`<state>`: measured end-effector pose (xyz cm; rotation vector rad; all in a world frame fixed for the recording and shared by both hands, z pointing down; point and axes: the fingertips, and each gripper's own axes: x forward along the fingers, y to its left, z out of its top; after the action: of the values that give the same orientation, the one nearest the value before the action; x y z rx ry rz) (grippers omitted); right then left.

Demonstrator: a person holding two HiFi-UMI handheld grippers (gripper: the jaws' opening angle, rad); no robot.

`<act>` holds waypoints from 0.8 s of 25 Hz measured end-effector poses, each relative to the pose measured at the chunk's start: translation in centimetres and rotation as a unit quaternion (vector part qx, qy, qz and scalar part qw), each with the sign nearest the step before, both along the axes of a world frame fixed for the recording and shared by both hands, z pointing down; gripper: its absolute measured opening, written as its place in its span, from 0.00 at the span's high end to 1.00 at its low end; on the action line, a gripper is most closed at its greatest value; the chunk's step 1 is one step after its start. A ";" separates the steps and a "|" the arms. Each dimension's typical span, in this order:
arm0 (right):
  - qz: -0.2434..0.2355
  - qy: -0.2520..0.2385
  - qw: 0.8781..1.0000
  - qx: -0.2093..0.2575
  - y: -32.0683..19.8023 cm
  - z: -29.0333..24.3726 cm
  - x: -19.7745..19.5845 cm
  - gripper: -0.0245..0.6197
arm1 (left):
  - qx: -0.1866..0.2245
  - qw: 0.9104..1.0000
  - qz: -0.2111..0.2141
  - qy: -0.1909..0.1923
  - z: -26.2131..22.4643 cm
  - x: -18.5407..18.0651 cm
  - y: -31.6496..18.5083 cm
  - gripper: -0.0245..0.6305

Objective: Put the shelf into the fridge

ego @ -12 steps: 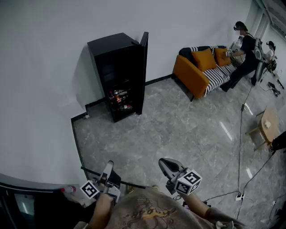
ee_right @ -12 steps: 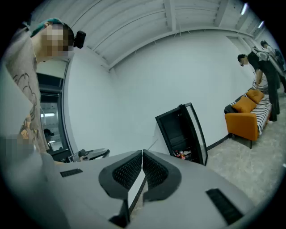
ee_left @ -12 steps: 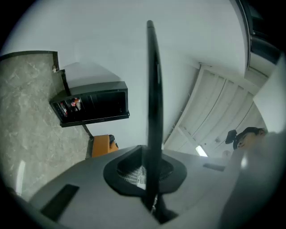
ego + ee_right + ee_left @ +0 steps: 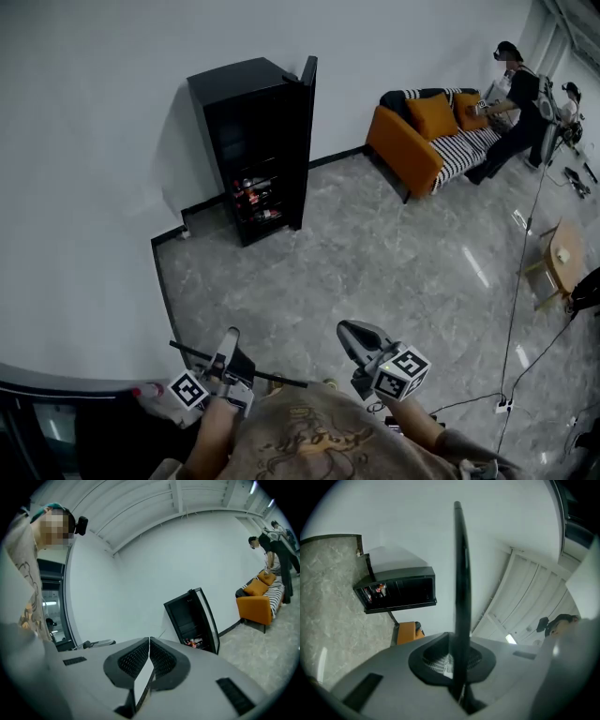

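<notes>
clamping the thin dark shelf [image 4: 461, 573] edge-on between the pads of the left gripper [image 4: 457, 663], low at the near edge of the head view, the shelf showing there as a slim line crossing that gripper. holding the right gripper [image 4: 149, 656] just beside it, jaws pressed together on nothing. facing the black fridge [image 4: 251, 141], standing well apart across the grey marble floor [image 4: 375, 272] against the white wall, its door [image 4: 306, 141] swung open, bottles [image 4: 255, 197] sitting on a lower level inside.

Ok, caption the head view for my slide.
Left hand-held gripper holds the thin black shelf across the grey floor from the open fridge.
</notes>
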<state>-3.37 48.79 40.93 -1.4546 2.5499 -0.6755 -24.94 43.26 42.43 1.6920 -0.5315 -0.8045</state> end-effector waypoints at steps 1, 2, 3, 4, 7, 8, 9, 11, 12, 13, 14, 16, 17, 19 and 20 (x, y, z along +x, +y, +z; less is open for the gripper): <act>0.003 -0.002 1.000 0.001 -0.2 -0.3 -0.1 0.93 | -0.001 1.000 0.002 0.000 0.1 -0.2 -0.1 0.94; 0.006 -0.004 1.000 0.003 -0.3 -0.6 -0.2 0.93 | -0.001 1.000 0.005 -0.001 0.2 -0.4 -0.1 0.94; 0.009 -0.008 1.000 0.006 -0.5 -1.0 -0.4 0.93 | 0.000 1.000 0.009 -0.001 0.3 -0.7 -0.2 0.94; 0.012 -0.014 1.000 0.010 -0.7 -1.2 -0.7 0.93 | 0.003 1.000 0.015 -0.002 0.4 -0.9 -0.3 0.94; 0.020 -0.017 1.000 0.012 -1.0 -1.2 -1.5 0.93 | 0.013 0.999 0.029 -0.003 0.7 -1.8 -0.6 0.94; 0.023 -0.018 1.000 0.011 -1.0 -1.2 -1.6 0.93 | 0.015 0.999 0.032 -0.003 0.8 -1.9 -0.7 0.94; 0.026 -0.015 1.000 0.008 -1.0 -1.2 -1.7 0.93 | 0.015 0.999 0.035 -0.002 0.9 -2.0 -0.8 0.94; 0.030 -0.005 1.000 0.005 -0.9 -0.9 -1.7 0.93 | 0.014 0.999 0.037 0.002 1.0 -2.2 -0.9 0.94; 0.032 0.000 0.999 0.005 -1.0 -0.8 -1.6 0.93 | 0.014 0.999 0.037 0.005 1.1 -2.3 -1.0 0.94; 0.034 0.005 0.999 0.006 -1.2 -0.8 -1.6 0.93 | 0.014 0.999 0.037 0.008 1.1 -2.5 -1.1 0.94; 0.036 0.008 0.999 0.007 -1.5 -0.7 -1.6 0.93 | 0.014 0.999 0.037 0.012 1.2 -2.6 -1.3 0.94; 0.039 0.010 0.999 0.009 -2.2 -0.4 -1.5 0.93 | 0.013 0.999 0.037 0.016 1.5 -2.7 -1.7 0.94; 0.038 0.010 0.999 0.010 -2.6 -0.3 -1.5 0.93 | 0.014 0.999 0.038 0.017 1.6 -2.7 -2.0 0.94; 0.038 0.006 0.999 0.017 -3.5 -0.3 -1.6 0.93 | 0.021 0.999 0.040 0.018 1.7 -2.8 -2.6 0.94; 0.039 0.003 0.999 0.021 -3.9 -0.4 -1.6 0.93 | 0.025 0.999 0.040 0.020 1.8 -2.7 -2.9 0.94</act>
<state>-4.93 44.90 40.57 -1.5366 2.4810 -0.6033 -27.67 40.41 44.20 1.7278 -0.4178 -0.7977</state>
